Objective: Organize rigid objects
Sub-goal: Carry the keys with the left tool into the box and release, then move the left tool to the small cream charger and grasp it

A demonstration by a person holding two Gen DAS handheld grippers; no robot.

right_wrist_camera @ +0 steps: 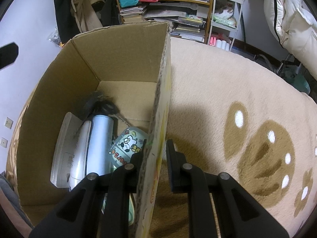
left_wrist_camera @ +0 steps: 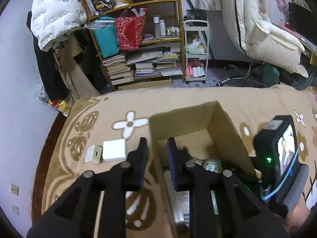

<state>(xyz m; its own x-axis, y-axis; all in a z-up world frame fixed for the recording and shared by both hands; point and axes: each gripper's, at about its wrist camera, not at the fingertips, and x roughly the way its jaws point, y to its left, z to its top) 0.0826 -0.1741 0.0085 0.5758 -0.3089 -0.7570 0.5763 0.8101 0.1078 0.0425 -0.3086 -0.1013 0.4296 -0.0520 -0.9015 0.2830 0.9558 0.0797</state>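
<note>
An open cardboard box [left_wrist_camera: 184, 110] stands on a tan flowered blanket [left_wrist_camera: 111, 105]. My left gripper [left_wrist_camera: 157, 148] straddles the box's left wall, one finger outside and one inside, shut on that wall. My right gripper [right_wrist_camera: 155, 154] clamps the right wall of the cardboard box [right_wrist_camera: 118, 45] in the same way. Inside lie a silver cylinder [right_wrist_camera: 100, 144], a white flat device [right_wrist_camera: 65, 152], a cartoon-printed cup [right_wrist_camera: 126, 146] and a dark tangled item [right_wrist_camera: 101, 105]. On the blanket left of the box sit a white square block [left_wrist_camera: 114, 149] and a small white socket piece [left_wrist_camera: 93, 153].
The right gripper's body with its lit screen [left_wrist_camera: 277, 158] shows at the box's right side. Behind the bed stand a crowded wooden shelf [left_wrist_camera: 138, 39], a white trolley [left_wrist_camera: 196, 49] and a chair draped with a white coat [left_wrist_camera: 267, 35]. Bare blanket [right_wrist_camera: 227, 79] spreads right of the box.
</note>
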